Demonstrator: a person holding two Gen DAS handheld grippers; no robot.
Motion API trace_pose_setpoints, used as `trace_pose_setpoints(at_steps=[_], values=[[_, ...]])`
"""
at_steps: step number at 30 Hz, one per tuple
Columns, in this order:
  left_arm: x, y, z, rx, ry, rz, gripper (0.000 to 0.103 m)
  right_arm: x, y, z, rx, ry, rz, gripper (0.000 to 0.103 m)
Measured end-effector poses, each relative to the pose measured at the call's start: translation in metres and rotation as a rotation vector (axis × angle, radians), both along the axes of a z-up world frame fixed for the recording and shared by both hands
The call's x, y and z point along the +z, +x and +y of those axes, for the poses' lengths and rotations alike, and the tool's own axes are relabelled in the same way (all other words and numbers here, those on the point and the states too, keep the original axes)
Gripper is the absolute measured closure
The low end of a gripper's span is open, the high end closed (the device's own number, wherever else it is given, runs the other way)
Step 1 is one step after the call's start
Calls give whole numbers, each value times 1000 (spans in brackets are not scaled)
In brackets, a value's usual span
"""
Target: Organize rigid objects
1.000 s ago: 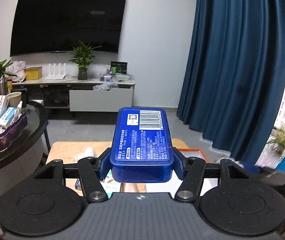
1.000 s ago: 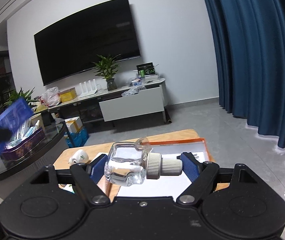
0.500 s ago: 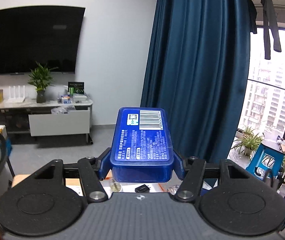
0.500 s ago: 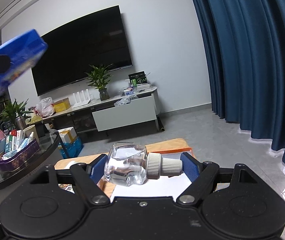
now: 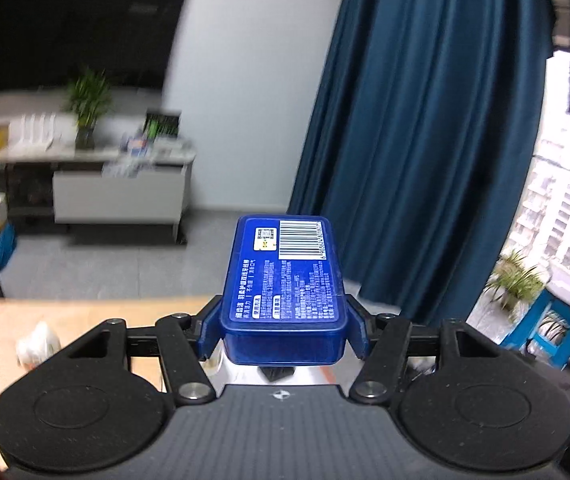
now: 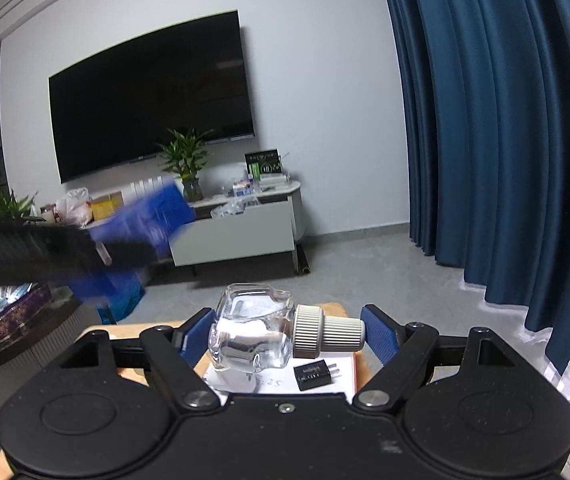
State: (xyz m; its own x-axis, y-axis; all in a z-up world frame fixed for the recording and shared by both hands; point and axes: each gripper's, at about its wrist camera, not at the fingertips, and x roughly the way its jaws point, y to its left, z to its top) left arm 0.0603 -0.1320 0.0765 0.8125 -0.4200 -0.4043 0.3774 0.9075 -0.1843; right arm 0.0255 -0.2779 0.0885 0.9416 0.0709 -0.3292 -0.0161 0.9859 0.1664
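While left tongs (image 5: 283, 328) clench a blue box (image 5: 283, 284) — right tongs (image 6: 285, 336) grip a glass bottle (image 6: 259, 334).

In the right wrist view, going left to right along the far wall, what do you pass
Yellow box → blue box held up in the left gripper → potted plant → green-and-black sign → blue curtain.
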Motion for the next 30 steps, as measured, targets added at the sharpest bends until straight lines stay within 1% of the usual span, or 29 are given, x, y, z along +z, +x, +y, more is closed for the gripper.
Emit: trace_pose_setpoints(at_steps=[2,4,6,8,11,14,20,30], values=[[-20,11,-3,15,12,61,41,-7,8,-1,3,-7,23,9],[-36,17,0,29,-8,123,41,-16,18,1,3,-43,56,9],[-44,22,4,38,2,150,41,-26,27,1,11,-48,90,9],[-48,25,7,48,33,158,41,-37,33,0,12,-49,113,9],[-52,26,14,75,56,166,41,-52,42,-6,3,-22,143,9],[-59,28,16,95,88,175,41,-60,50,-11,-4,-9,161,9],[-63,48,7,98,127,186,41,-66,63,-12,13,-7,162,9],[-74,57,-2,95,161,191,41,-76,81,-15,26,4,165,9]])
